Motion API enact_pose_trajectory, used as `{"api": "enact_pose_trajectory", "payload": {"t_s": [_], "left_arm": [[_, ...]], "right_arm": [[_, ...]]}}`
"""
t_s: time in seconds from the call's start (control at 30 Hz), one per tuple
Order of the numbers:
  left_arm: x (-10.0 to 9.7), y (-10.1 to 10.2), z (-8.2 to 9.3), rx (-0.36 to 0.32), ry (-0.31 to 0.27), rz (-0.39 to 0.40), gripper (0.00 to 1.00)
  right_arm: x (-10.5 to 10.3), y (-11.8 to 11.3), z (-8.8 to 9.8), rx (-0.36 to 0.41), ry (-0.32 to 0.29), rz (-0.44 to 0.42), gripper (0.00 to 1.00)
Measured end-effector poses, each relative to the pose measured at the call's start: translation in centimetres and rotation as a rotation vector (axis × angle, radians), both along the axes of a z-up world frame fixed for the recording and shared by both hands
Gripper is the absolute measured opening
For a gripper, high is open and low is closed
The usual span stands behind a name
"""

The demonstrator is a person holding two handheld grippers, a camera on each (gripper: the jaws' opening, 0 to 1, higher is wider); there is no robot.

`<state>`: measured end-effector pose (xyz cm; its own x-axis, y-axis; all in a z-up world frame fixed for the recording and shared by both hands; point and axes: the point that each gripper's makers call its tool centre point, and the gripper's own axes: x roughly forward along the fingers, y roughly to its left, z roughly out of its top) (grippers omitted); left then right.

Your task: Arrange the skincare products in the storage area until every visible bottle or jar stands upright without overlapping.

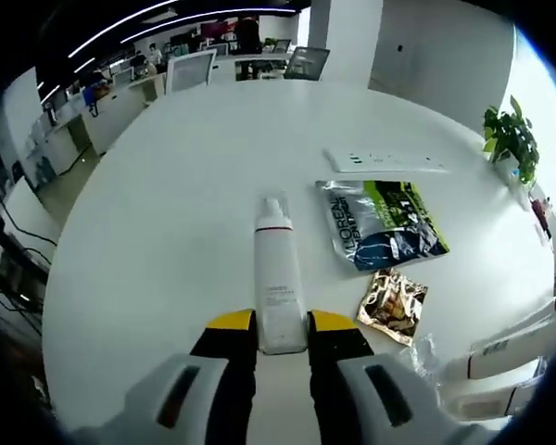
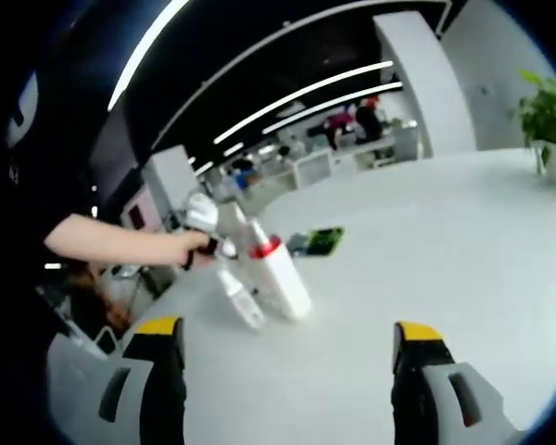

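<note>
Left gripper (image 1: pixel 283 326) clamps the white bottle (image 1: pixel 278 283), lying pointed at 12 o'clock on the table (image 1: pixel 167 204); right gripper (image 2: pixel 287 338) gapes wide, empty; next, probably tip it upright.

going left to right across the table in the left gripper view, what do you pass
white bottle lying between the left claw's jaws → L'Oreal packet → potted plant at the table's far right edge. The gold foil sachet and white power strip overlap the packet's span, so I leave them out.
</note>
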<state>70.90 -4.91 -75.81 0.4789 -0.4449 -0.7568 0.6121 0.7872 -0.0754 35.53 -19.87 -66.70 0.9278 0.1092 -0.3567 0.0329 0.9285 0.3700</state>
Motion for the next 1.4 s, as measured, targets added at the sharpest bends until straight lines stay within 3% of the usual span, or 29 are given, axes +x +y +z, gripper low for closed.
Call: {"api": "enact_pose_trajectory", "payload": {"t_s": [0.07,0.2,0.27,0.47,0.6,0.73,0.77,0.8,0.83,0.87,0.97,1.13,1.23,1.27,1.3,1.33,1.4], "left_arm": [[0.0,0.6,1.2,-0.035,-0.010,0.011,0.18],[-0.2,2.1,4.2,-0.180,-0.035,0.054,0.18],[-0.6,3.1,5.5,-0.191,-0.061,0.046,0.18],[-2.8,4.0,13.5,-0.463,-0.147,0.032,0.18],[-5.8,3.6,19.5,-0.717,-0.150,-0.045,0.18],[-7.8,3.6,23.8,-0.879,-0.143,-0.130,0.18],[-9.2,3.3,25.7,-0.994,-0.080,-0.203,0.18],[-9.7,3.3,27.0,-1.063,-0.063,-0.216,0.18],[-10.7,3.4,29.1,-1.178,-0.021,-0.262,0.18],[-11.8,3.6,30.5,-1.270,0.055,-0.330,0.18],[-13.6,4.4,34.7,-1.463,0.097,-0.442,0.18],[-16.0,4.9,38.2,-1.595,0.175,-0.539,0.18],[-17.3,4.6,38.7,-1.594,0.178,-0.576,0.18],[-18.2,4.5,38.9,-1.605,0.208,-0.604,0.18],[-18.5,4.4,39.0,-1.606,0.211,-0.616,0.18],[-19.6,4.4,39.3,-1.617,0.257,-0.658,0.18],[-21.3,4.2,39.5,-1.620,0.306,-0.714,0.18]], "right_arm": [[0.1,-0.1,0.4,-0.003,-0.010,-0.002,0.90],[0.3,-0.2,1.0,-0.006,-0.027,-0.004,0.89],[0.4,-0.2,1.2,-0.010,-0.032,-0.003,0.89],[0.8,0.8,1.9,-0.014,-0.046,0.023,0.88],[1.1,1.4,2.5,-0.018,-0.060,0.047,0.89],[1.6,1.6,3.8,-0.022,-0.091,0.063,0.89],[1.7,1.6,4.0,-0.025,-0.095,0.066,0.89],[1.9,1.6,4.3,-0.032,-0.103,0.072,0.89],[1.9,1.7,4.5,-0.034,-0.104,0.074,0.89],[2.0,1.7,4.6,-0.037,-0.107,0.077,0.89],[2.1,1.9,4.7,-0.036,-0.113,0.081,0.89],[2.2,2.6,5.0,-0.037,-0.121,0.094,0.89],[2.4,3.3,5.9,-0.044,-0.135,0.117,0.89],[2.6,3.6,6.4,-0.046,-0.147,0.133,0.89],[3.0,4.4,7.6,-0.038,-0.185,0.169,0.89],[3.1,4.7,8.1,-0.034,-0.198,0.184,0.89],[3.9,6.5,11.7,-0.005,-0.303,0.282,0.86]]}}
